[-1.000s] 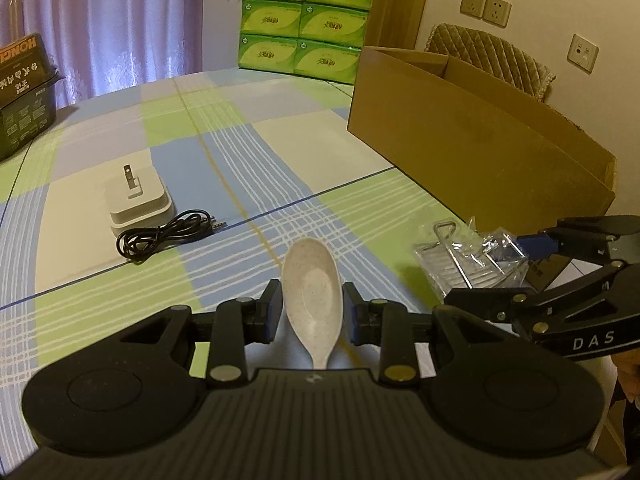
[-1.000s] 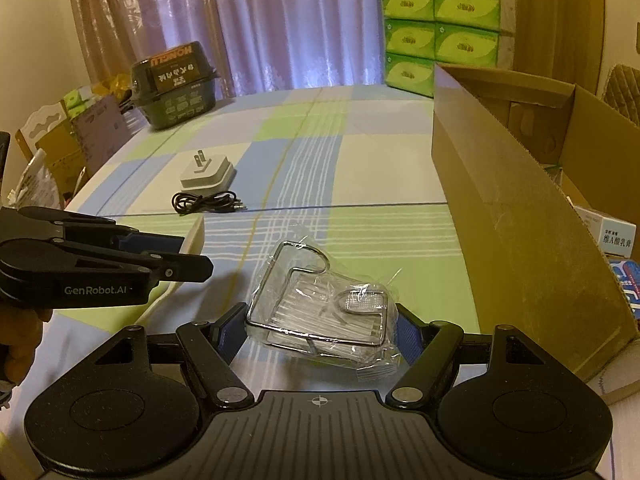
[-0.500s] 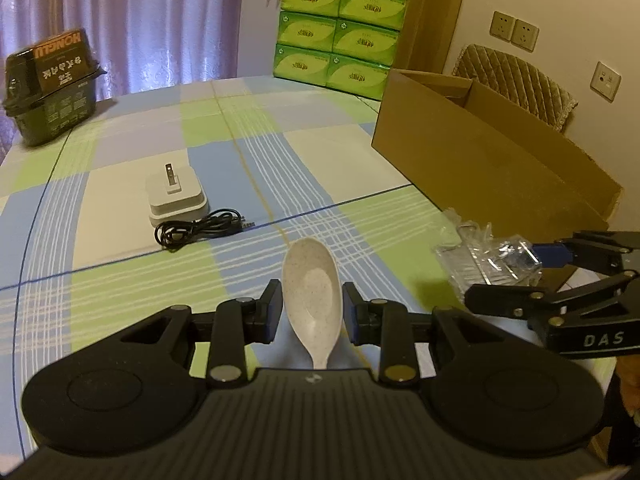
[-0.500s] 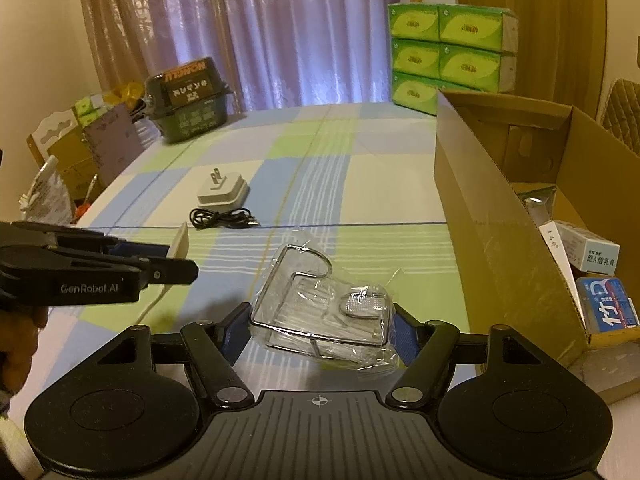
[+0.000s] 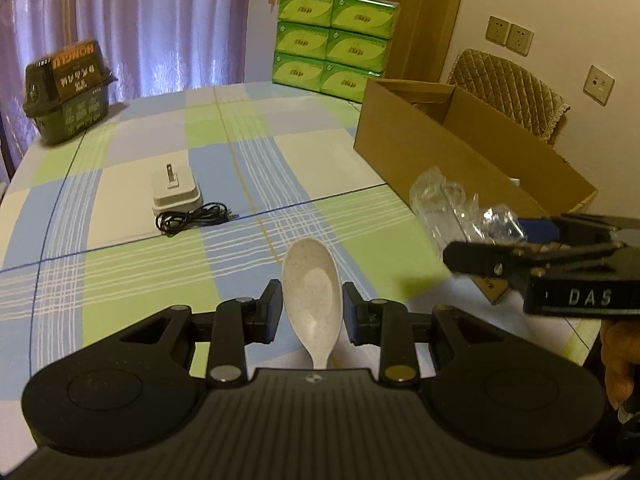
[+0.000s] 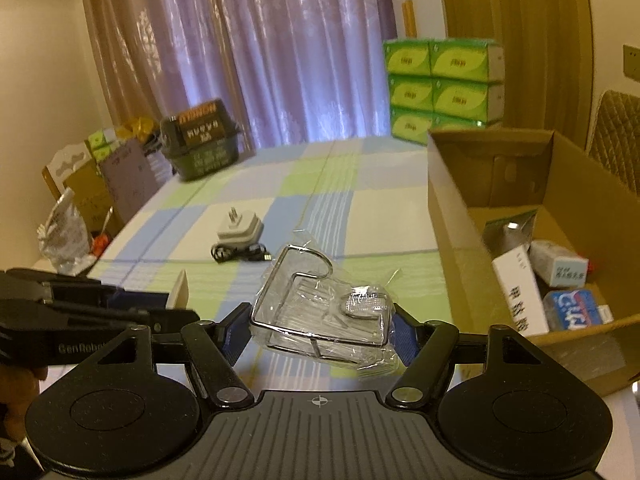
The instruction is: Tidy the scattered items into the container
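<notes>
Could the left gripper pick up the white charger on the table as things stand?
Probably not yet: the left gripper is shut on the spoon, so its jaws are occupied. The path to the charger across the table looks clear.

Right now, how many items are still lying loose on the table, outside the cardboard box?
2: the white charger and the black cable just in front of it, near the table's middle. Nothing else loose shows.

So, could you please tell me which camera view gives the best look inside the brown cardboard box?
The right wrist view: the brown cardboard box is seen from above its open top, with several small packages on its floor. The left wrist view shows mostly its outer wall and rim; the contents are almost entirely hidden.
</notes>
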